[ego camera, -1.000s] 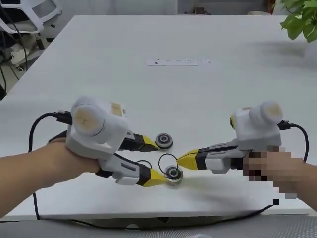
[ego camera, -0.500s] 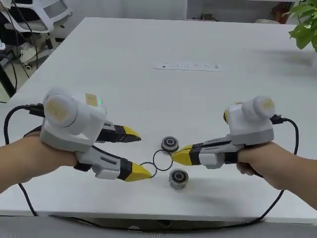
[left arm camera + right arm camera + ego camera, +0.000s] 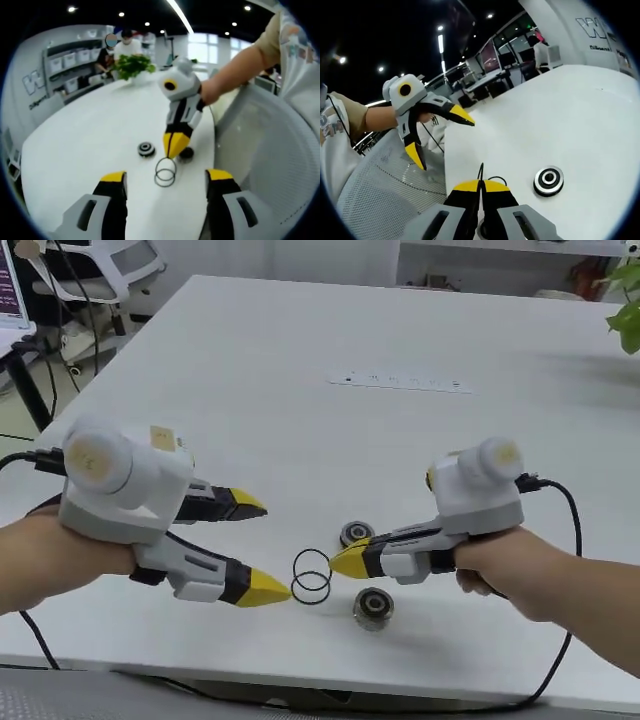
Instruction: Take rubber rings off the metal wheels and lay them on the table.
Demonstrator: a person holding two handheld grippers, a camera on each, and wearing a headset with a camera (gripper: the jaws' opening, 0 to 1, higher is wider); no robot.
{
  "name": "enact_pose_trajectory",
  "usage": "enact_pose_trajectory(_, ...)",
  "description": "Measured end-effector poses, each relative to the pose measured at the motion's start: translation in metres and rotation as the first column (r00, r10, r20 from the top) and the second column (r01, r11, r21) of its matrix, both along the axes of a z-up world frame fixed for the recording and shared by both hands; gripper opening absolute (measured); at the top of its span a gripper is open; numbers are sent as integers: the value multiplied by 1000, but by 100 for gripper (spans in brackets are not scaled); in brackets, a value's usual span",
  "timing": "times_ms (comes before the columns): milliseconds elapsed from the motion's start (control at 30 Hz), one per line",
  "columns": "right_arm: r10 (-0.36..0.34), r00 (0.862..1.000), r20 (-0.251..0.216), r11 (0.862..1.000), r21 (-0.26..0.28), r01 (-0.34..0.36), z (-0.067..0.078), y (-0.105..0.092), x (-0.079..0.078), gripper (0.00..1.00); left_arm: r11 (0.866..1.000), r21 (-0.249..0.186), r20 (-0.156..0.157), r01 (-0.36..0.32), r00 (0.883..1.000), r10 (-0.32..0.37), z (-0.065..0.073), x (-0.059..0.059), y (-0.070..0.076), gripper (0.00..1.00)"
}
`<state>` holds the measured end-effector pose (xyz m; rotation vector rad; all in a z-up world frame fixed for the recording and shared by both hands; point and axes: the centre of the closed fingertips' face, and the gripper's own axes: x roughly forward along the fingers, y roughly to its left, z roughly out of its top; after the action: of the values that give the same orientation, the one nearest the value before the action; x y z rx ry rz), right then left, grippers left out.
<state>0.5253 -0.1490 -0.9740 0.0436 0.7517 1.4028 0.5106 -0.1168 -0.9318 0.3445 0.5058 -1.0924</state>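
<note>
Now: left hand-held gripper (image 3: 273,549) wide; right hand-held gripper (image 3: 335,560) pinches rubber ring (image 3: 295,562).

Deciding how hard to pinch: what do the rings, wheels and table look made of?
Rings: thin matte black loops, one pinched by the right tool; likely rubber.
Wheels: shiny silver rims with dark centres, apparently metal.
Table: smooth matte white top, probably laminate, though the look leaves that open.

Two black rubber rings (image 3: 311,576) lie overlapping beside two metal wheels (image 3: 373,603).
</note>
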Motion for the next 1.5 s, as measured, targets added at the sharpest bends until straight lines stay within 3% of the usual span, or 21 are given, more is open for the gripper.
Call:
enact_pose_trajectory(467, 0, 1000, -13, 997, -72, -1, -23, 3, 3, 0, 1000, -2, -23, -26, 999, 26, -7, 0, 8, 65)
enact_pose_trajectory(667, -8, 1000, 12, 994, -106, 9, -30, -2, 8, 0, 999, -2, -25, -32, 999, 32, -8, 0, 8, 66)
enact_pose_trajectory(967, 8, 999, 51, 990, -139, -1, -35, -5, 10, 0, 999, 3, -30, -33, 999, 33, -11, 0, 7, 66)
enact_pose_trajectory(1500, 8, 996, 94, 990, -143, 6, -28, -13, 14, 14, 1000, 7, -37, -21, 999, 21, -10, 7, 4, 66)
